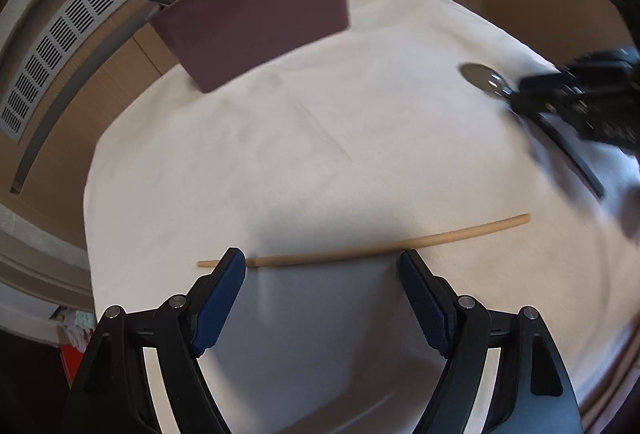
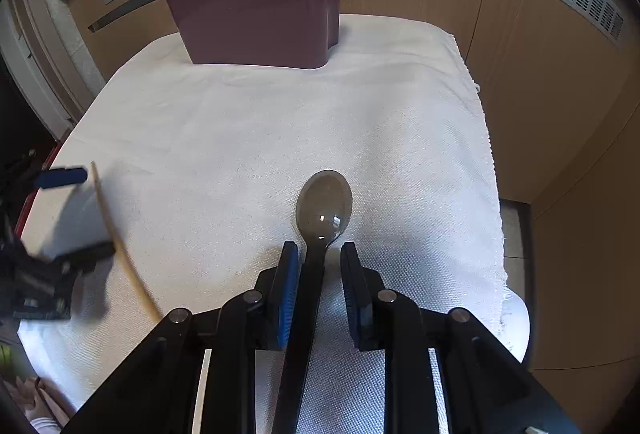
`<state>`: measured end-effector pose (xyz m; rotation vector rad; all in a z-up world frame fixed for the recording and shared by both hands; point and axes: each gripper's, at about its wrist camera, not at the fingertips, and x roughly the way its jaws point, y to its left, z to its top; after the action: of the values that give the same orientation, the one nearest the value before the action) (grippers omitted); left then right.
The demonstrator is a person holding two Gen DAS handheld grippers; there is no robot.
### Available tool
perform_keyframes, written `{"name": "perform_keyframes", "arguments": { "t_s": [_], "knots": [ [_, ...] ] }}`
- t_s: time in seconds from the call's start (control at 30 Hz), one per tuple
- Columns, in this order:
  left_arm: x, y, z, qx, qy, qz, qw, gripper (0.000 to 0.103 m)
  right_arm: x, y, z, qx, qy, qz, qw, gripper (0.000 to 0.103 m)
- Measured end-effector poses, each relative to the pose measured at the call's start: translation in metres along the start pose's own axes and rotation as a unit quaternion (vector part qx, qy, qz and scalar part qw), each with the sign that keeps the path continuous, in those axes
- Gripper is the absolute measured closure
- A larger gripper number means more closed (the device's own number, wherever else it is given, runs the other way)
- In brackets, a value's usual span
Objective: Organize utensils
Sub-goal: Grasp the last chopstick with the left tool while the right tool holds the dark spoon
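The right gripper [image 2: 319, 254] has its pads drawn in around the neck of the dark spoon [image 2: 323, 207], whose bowl lies toward 12 o'clock on the white cloth [image 2: 280, 121]; the handle runs back between the jaws and a sliver of gap shows at the right pad, so the grip looks narrow but I cannot tell that it is firm on both sides. To do this step well, I would seat the pads squarely on the handle before lifting, raise the spoon level so the bowl does not swing, then carry it toward the holder [image 2: 260, 25] at 12 o'clock and lower it handle-first, clear of the sticks already leaning there. The left gripper [image 1: 322, 266] stands wide apart over the chopstick [image 1: 360, 252], which lies across from 9 to 3 o'clock and touches neither pad; its jaws point along the stick's crossing, so a slight drop and a squeeze near the middle should take it without rolling. The right wrist view alone shows the holder's contents from above: 2 wooden sticks, a white knob, a blue piece and a dark handle, plus the cloth's frayed edge at 3 o'clock. The left wrist view alone shows the chopstick's whole length and the right gripper from the side at 2 o'clock, blurred, bearing down on the spoon.
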<state>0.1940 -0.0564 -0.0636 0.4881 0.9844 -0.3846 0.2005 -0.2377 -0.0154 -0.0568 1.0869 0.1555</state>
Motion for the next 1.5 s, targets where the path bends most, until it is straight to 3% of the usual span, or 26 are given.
{"name": "perform_keyframes", "arguments": {
  "t_s": [0.1,0.3,0.37,0.4,0.47,0.6,0.73,0.87,1.0,1.07,1.17,1.23,1.33,1.4,1.5],
  "knots": [
    [0.009,0.014,0.011,-0.010,-0.005,0.000,0.9999,0.024,0.002,-0.001,0.000,0.002,0.002,0.004,1.000,0.081],
    [0.032,0.053,0.040,-0.055,-0.003,0.042,0.9976,0.024,0.001,0.001,0.000,0.000,-0.001,0.011,1.000,0.071],
    [0.034,0.060,0.044,-0.057,-0.004,0.008,0.9983,0.024,0.000,0.001,-0.001,0.000,-0.002,0.013,1.000,0.069],
    [0.035,0.061,0.045,-0.049,-0.001,-0.032,0.9983,0.024,0.001,0.001,-0.002,0.001,-0.003,0.013,1.000,0.067],
    [0.036,0.057,0.046,-0.042,0.004,-0.072,0.9965,0.024,0.001,0.001,-0.002,-0.003,-0.004,0.014,1.000,0.066],
    [0.034,0.062,0.040,-0.089,0.026,-0.063,0.9938,0.024,-0.001,0.001,-0.003,-0.004,-0.008,0.014,1.000,0.062],
    [0.025,0.076,0.022,-0.171,0.049,-0.117,0.9770,0.024,-0.001,0.002,-0.003,-0.005,-0.014,0.014,1.000,0.060],
    [0.027,0.079,0.016,-0.238,0.072,-0.174,0.9527,0.023,-0.001,0.009,-0.002,-0.017,-0.020,0.020,0.999,0.060],
    [0.038,0.092,0.029,-0.309,0.061,-0.159,0.9356,0.022,-0.006,0.011,-0.004,-0.020,-0.028,0.017,0.999,0.060],
    [0.049,0.095,0.044,-0.330,0.060,-0.144,0.9311,0.021,-0.009,0.009,-0.006,-0.020,-0.032,0.009,0.999,0.060],
    [0.055,0.086,0.062,-0.329,0.051,-0.117,0.9359,0.021,-0.014,0.006,-0.010,-0.023,-0.041,-0.010,0.999,0.059],
    [0.060,0.071,0.075,-0.303,0.041,-0.087,0.9480,0.021,-0.018,0.003,-0.012,-0.020,-0.047,-0.012,0.999,0.053],
    [0.063,0.036,0.087,-0.220,0.027,-0.044,0.9741,0.022,-0.023,-0.002,-0.013,-0.015,-0.053,-0.015,0.998,0.049],
    [0.058,0.014,0.086,-0.164,0.003,-0.016,0.9863,0.032,-0.027,-0.004,-0.014,-0.014,-0.056,-0.019,0.998,0.047],
    [0.047,0.000,0.079,-0.104,-0.007,-0.006,0.9945,0.037,-0.030,-0.005,-0.014,-0.015,-0.059,-0.025,0.998,0.043]
  ]
}}
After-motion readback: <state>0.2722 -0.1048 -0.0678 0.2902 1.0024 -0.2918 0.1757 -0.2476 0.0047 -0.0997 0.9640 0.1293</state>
